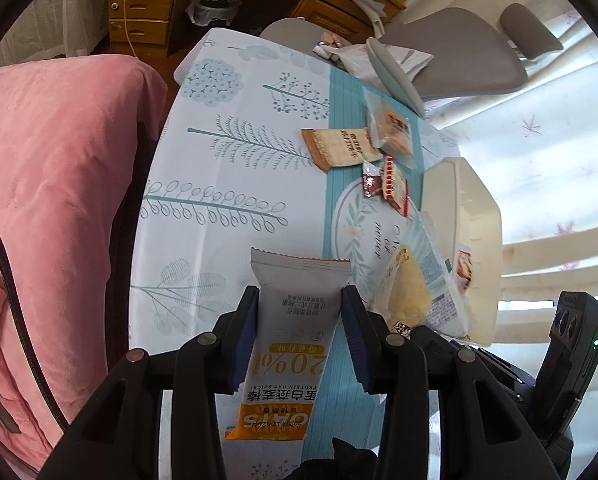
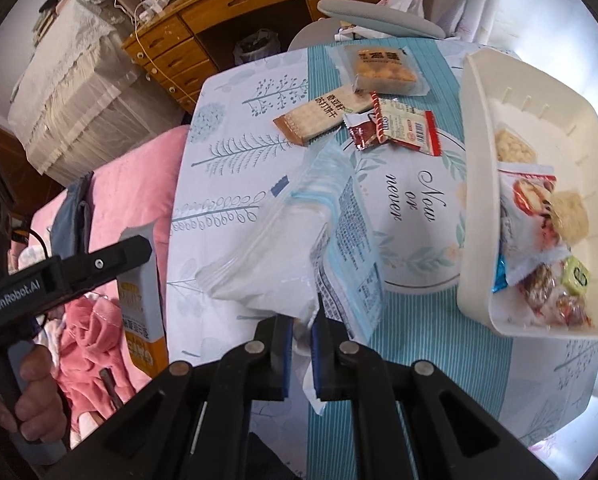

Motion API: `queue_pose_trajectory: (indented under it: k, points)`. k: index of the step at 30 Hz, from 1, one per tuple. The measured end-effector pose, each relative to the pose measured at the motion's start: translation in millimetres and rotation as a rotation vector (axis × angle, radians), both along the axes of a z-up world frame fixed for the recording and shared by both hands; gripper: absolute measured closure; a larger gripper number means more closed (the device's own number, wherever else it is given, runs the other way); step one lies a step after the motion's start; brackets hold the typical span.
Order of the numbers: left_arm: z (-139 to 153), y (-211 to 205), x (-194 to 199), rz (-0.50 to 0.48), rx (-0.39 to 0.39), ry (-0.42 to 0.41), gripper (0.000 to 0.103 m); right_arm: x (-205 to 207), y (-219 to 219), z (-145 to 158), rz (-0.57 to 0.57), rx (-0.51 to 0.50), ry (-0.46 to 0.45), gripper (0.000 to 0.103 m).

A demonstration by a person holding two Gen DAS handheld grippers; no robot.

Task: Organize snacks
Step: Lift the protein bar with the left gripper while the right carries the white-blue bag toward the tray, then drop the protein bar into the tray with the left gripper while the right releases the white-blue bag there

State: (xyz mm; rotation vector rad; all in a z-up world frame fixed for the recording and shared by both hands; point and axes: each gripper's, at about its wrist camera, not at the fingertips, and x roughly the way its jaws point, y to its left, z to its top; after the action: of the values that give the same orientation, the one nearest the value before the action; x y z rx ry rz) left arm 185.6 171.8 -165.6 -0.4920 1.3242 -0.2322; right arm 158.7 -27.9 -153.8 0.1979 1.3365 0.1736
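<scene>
- Left gripper (image 1: pixel 299 320) clamps an oat bar (image 1: pixel 289 344) lifted above the table for binning.
- Right gripper (image 2: pixel 302 350) pinches a cake packet (image 2: pixel 299 248) by its edge, beside the cream bin (image 2: pixel 475 184).

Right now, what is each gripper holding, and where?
Left gripper clamps the oat bar across its middle; right gripper pinches the blue-and-clear bag by its bottom edge.

Wooden desk with drawers (image 2: pixel 167 56), grey chair (image 1: pixel 455 56), pink bedding (image 1: pixel 55 184), bright floral curtain (image 1: pixel 547 152)
</scene>
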Motion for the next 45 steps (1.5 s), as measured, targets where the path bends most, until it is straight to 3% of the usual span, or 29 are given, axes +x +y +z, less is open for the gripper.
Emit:
queue_pose_trajectory:
  k: [12,24,42,45]
  points:
    - [35,-40,-18,-0.005,-0.003,-0.084,0.063,-23,-31,35,0.051,0.051,-0.1,0.096]
    - [71,-110,-27,0.037,0.012,-0.173,0.063,-35,-95,75,0.122,0.076,-0.22,0.096]
    - [86,-234,3,0.036,0.013,-0.263,0.063,-30,-194,84,0.201,0.096,-0.259,0.096]
    - [84,-250,12,0.037,0.012,-0.263,0.063,-25,-208,82,0.194,0.054,-0.262,0.096]
